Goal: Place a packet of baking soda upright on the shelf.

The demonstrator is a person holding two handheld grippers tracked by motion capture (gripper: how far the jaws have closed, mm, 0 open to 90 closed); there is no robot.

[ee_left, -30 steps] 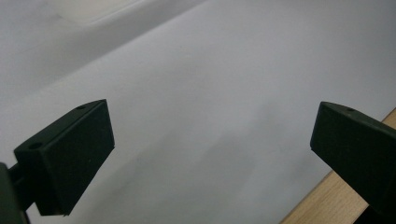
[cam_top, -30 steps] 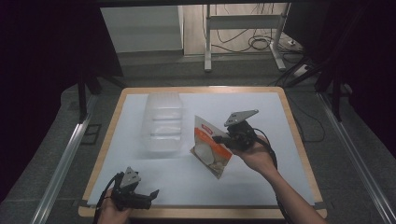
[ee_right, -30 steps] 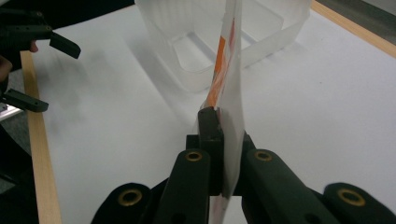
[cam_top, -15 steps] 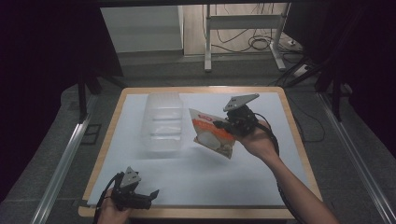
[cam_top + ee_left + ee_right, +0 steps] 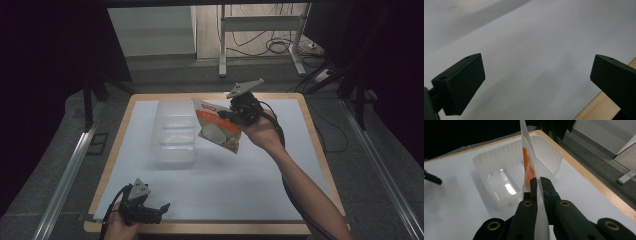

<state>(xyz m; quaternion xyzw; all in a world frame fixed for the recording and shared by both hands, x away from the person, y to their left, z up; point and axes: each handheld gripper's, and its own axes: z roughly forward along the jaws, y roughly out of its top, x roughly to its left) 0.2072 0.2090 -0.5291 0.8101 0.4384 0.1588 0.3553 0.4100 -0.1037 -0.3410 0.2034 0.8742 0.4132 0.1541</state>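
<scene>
On the white-topped bench [image 5: 260, 195], the right gripper [image 5: 231, 116] pinches an orange-and-white pouch [image 5: 218, 131] in its jaws, apparently just above the clear plastic tray [image 5: 172, 135]. The left gripper [image 5: 159, 209] rests near the front edge, jaws spread.

White table mat [image 5: 260, 185], wooden table edge [image 5: 320, 145], metal stand [image 5: 260, 40], floor cables [image 5: 280, 47].

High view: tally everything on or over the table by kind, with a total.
Clear plastic tray: 1
Orange and white pouch, clamped in the right tongs above the table: 1
Tongs, counting the left tongs with its jaws apart at the near edge: 2
Total: 4
</scene>
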